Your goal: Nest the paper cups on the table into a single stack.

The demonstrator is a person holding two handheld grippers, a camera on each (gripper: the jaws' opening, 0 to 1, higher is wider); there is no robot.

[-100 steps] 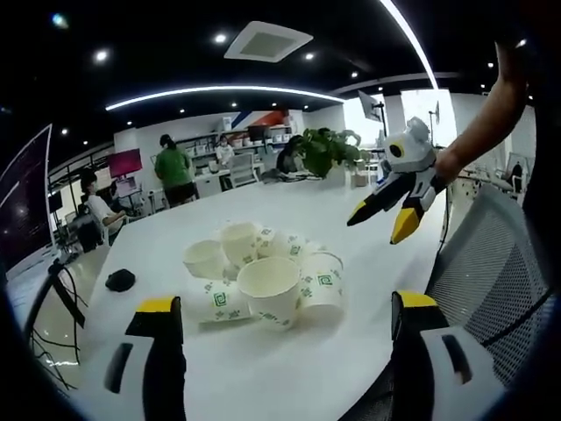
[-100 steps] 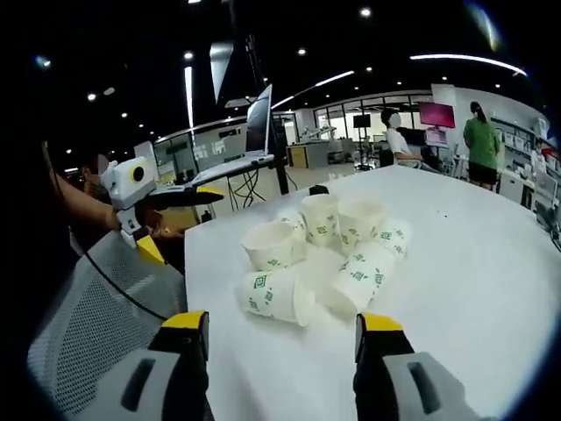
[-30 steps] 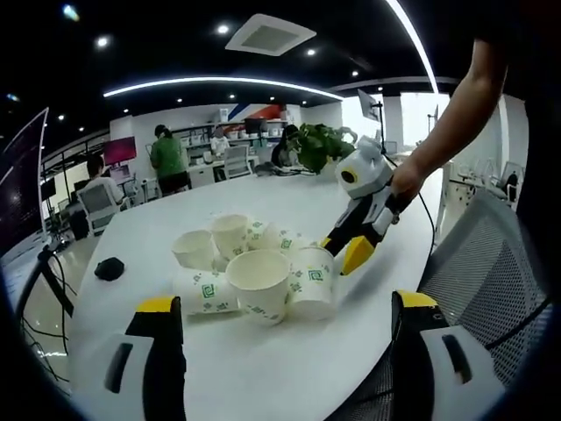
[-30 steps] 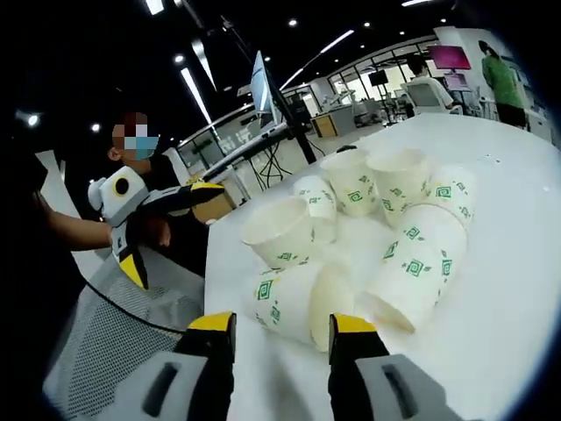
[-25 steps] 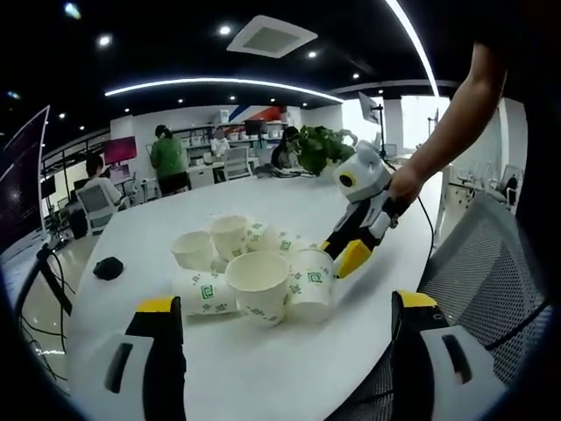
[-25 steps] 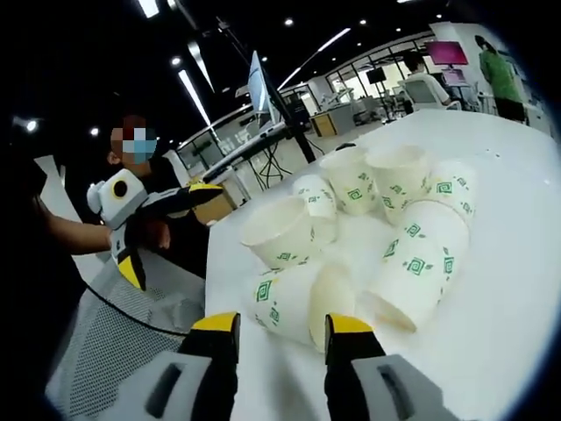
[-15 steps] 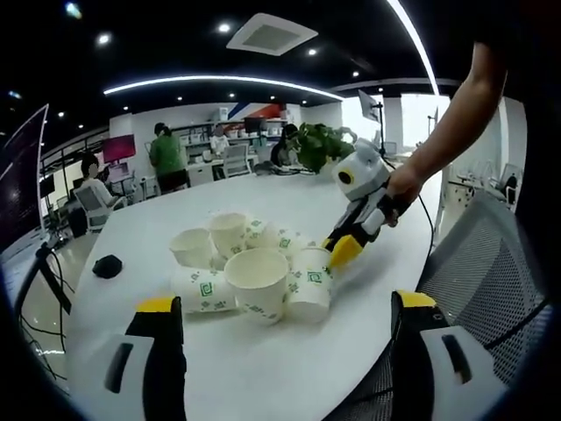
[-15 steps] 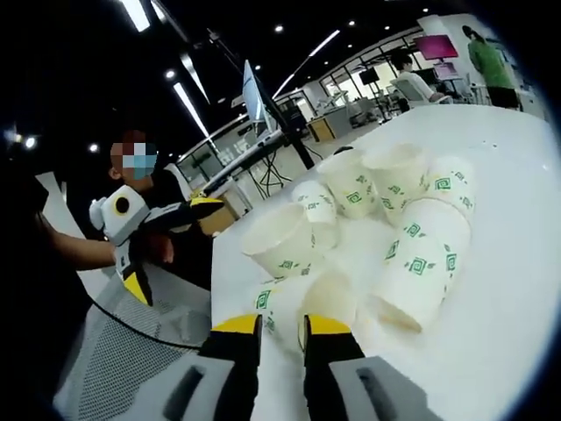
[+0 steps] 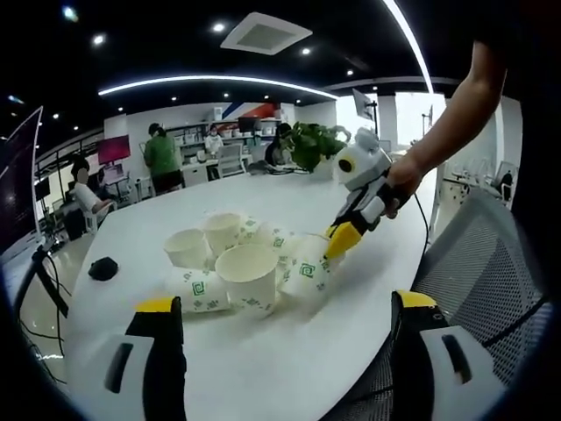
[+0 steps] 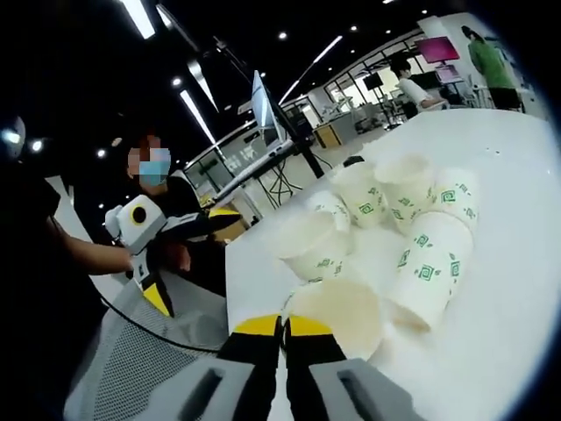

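Several white paper cups [image 9: 219,263] with green marks lie and stand in a loose cluster on the white table [image 9: 289,368]. My right gripper [image 10: 279,326] is shut on the rim of one cup [image 10: 337,307], which is tilted with its mouth towards the camera. In the left gripper view, the right gripper [image 9: 337,244] comes in from the right and pinches that cup [image 9: 302,274] at the cluster's near right side. My left gripper [image 9: 285,303] stands open near the table's edge, short of the cups, holding nothing. The right gripper view has the left gripper [image 10: 197,257] open at the left.
A small black object [image 9: 102,268] lies on the table's left side. A potted plant [image 9: 311,145] stands at the far end. A mesh chair [image 9: 478,263] is at the right, close to the table's edge. People sit and stand at desks in the background.
My right gripper has moved in to the cluster and shut on the rim of the near lying cup, tipping it up. The left gripper has stayed open and nearly still.
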